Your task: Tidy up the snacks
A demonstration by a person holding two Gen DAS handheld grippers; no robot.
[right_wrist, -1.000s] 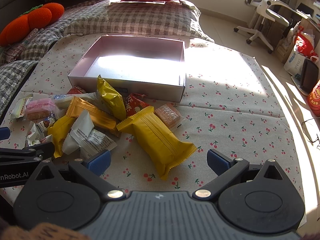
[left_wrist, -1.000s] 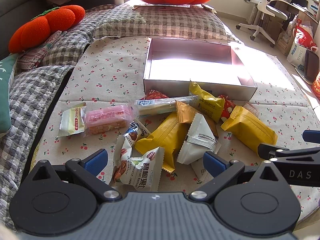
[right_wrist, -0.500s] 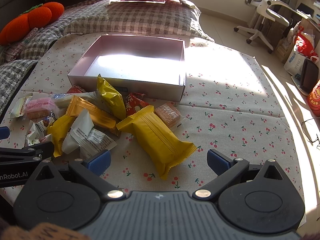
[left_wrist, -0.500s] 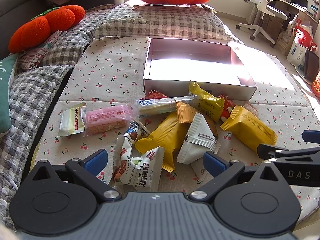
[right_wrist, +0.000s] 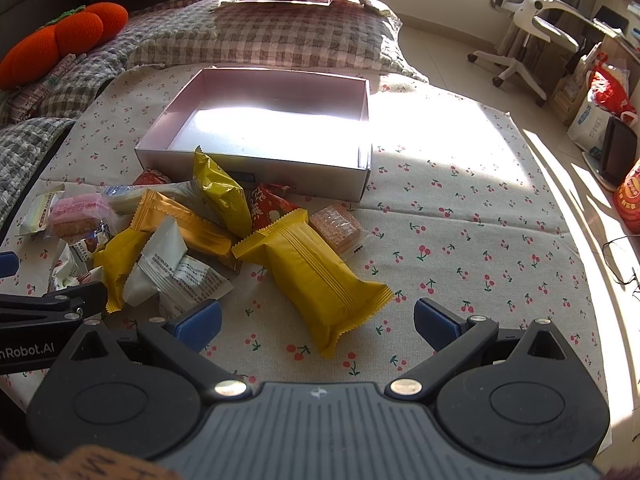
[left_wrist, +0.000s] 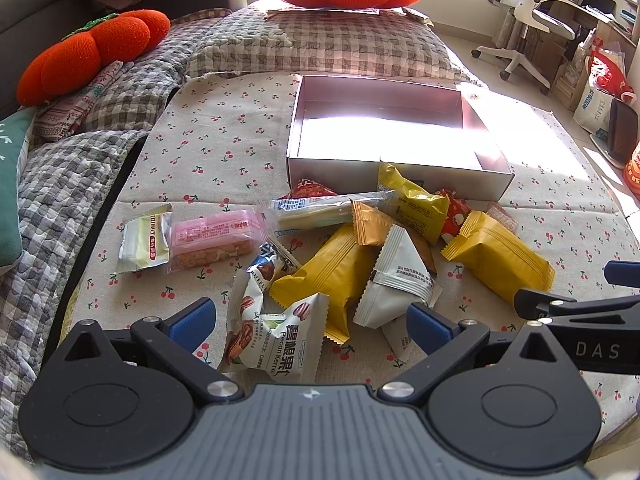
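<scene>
Cherry-print cloth (right_wrist: 460,200) carries everything. My right view shows wide bare cloth from 1 to 4 o'clock of the pile, out to the sunlit floor; my left view instead shows the cloth's left edge meeting a grey checked quilt (left_wrist: 60,200) at 9 o'clock.

Pink box (left_wrist: 384,136), open and empty, sits at 12 o'clock, its front wall touching the snack heap.

Large yellow packet (right_wrist: 316,276) lies nearest my right hand-held gripper (right_wrist: 318,322), fingers spread, holding nothing. Only my left view shows the pecan kernel packet (left_wrist: 280,340) between my left hand-held gripper's (left_wrist: 312,322) spread fingers, not pinched.

Pink bar (left_wrist: 212,236) at 10 o'clock.
</scene>
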